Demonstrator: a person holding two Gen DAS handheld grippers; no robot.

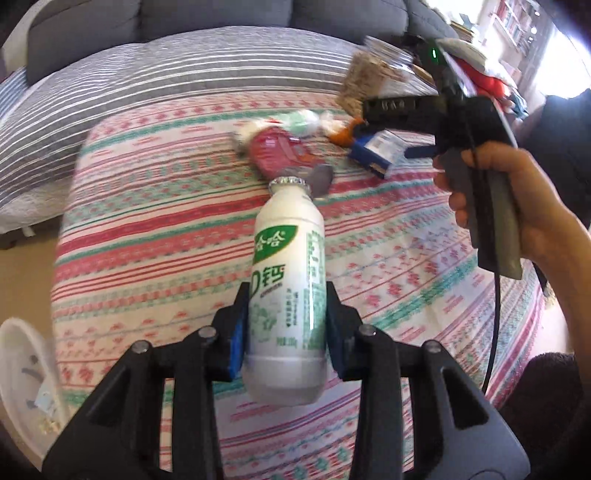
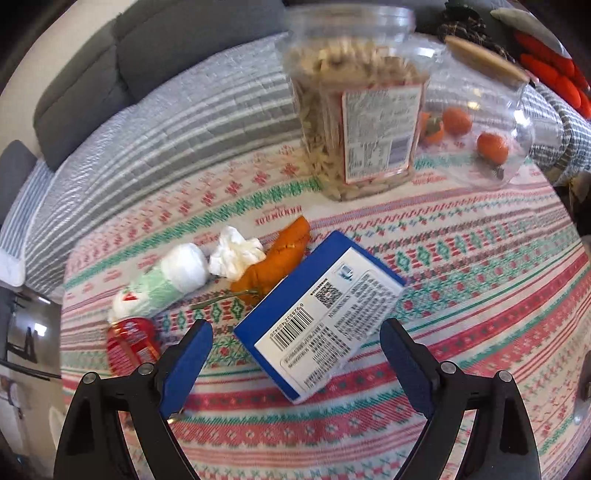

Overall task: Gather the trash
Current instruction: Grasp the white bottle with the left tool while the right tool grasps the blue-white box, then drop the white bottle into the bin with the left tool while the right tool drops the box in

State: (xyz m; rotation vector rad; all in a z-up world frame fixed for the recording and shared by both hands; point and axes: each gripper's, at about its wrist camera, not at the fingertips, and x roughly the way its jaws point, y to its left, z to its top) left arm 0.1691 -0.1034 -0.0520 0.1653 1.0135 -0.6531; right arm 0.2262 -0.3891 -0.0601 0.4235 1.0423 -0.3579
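My left gripper (image 1: 284, 325) is shut on a white and green drink bottle (image 1: 286, 273) and holds it above the patterned tablecloth (image 1: 166, 236). My right gripper (image 2: 295, 354) is open, its fingers on either side of a blue and white carton (image 2: 317, 317) lying flat; the carton also shows in the left wrist view (image 1: 375, 149). Beyond lie a red can (image 2: 131, 341), a green and white wrapper (image 2: 162, 288), a crumpled tissue (image 2: 236, 254) and orange peel (image 2: 277, 262). The right gripper body (image 1: 454, 110) shows in the left wrist view.
A clear jar of nuts (image 2: 354, 110) and a glass jar with tangerines (image 2: 480, 122) stand at the back. A white bin (image 1: 26, 380) sits low at the left. A striped quilt (image 2: 166, 125) and grey sofa (image 1: 184, 22) lie behind the table.
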